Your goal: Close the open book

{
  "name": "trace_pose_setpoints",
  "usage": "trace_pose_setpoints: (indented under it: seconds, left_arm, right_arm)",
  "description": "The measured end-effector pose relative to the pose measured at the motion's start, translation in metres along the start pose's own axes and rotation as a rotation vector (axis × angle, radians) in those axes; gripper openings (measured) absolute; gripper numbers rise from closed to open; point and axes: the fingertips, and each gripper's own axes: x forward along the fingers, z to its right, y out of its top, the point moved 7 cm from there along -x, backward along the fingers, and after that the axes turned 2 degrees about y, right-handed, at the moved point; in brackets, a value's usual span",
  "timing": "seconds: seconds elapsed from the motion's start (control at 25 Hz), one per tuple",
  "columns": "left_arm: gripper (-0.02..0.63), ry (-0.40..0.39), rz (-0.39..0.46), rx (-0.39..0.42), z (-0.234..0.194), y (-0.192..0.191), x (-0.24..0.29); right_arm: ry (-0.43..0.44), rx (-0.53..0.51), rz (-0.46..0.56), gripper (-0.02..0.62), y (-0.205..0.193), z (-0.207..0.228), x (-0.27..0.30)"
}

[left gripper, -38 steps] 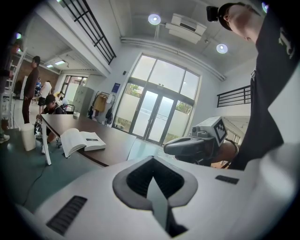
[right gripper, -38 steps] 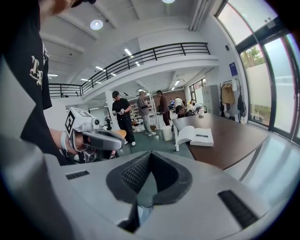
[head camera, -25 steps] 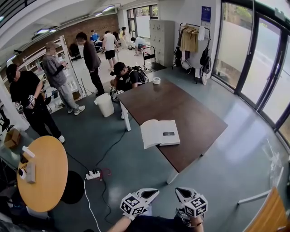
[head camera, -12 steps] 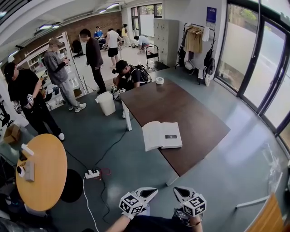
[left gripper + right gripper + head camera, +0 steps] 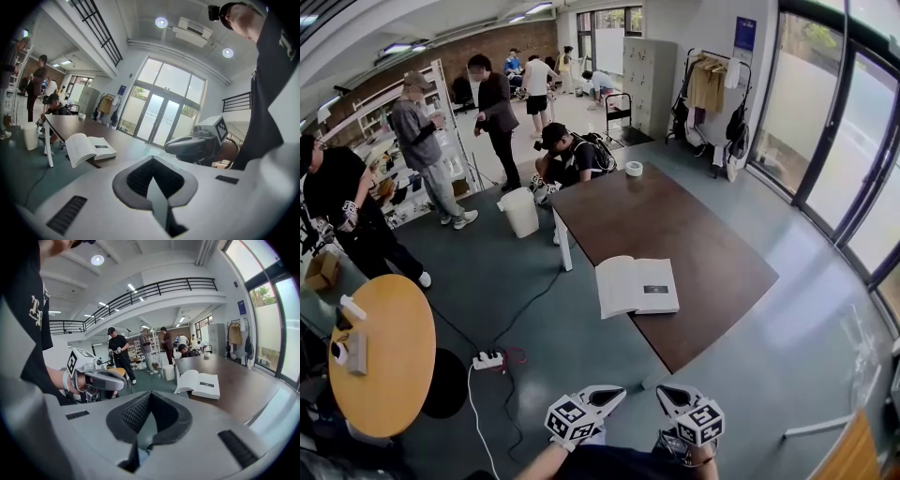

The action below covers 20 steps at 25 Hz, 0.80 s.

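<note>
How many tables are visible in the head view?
2: a dark rectangular table ahead, holding the open book, and a round wooden table at left. The background may hide more.

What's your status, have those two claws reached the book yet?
Left gripper and right gripper shut, empty, near the body. Open book untouched at edge of table. Only floor between.

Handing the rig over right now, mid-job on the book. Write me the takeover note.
Left gripper: fingers together, empty, held low near the body, well short of the table.
Right gripper: the same, fingers together, empty.
Book: lies open, pages up, at the table's near long edge, with its left pages overhanging that edge.
Done: nothing; the book is untouched.
Left: walk up to the table and fold one half over the other, probably the overhanging side.
</note>
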Motion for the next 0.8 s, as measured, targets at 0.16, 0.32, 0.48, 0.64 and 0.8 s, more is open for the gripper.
trace_pose_setpoints:
  seconds: [0.16, 0.32, 0.48, 0.64, 0.8]
  left_arm:
    - [0.006, 0.002, 0.009, -0.007, -0.015, 0.01, 0.0]
    - [0.006, 0.001, 0.008, -0.006, -0.029, 0.016, 0.001]
    - [0.006, 0.003, 0.008, -0.009, -0.043, 0.023, 0.0]
    - [0.006, 0.005, 0.01, -0.016, -0.06, 0.026, -0.004]
    - [0.006, 0.006, 0.012, -0.028, -0.08, 0.027, -0.009]
  right_arm:
    - [0.006, -0.006, 0.0, -0.012, 0.013, 0.006, 0.013]
    - [0.009, -0.003, 0.008, -0.012, 0.021, 0.012, 0.025]
    - [0.007, 0.001, 0.0, -0.012, 0.029, 0.015, 0.038]
    - [0.012, -0.009, -0.001, -0.012, 0.037, 0.015, 0.053]
    - [0.009, -0.004, -0.014, -0.012, 0.042, 0.014, 0.071]
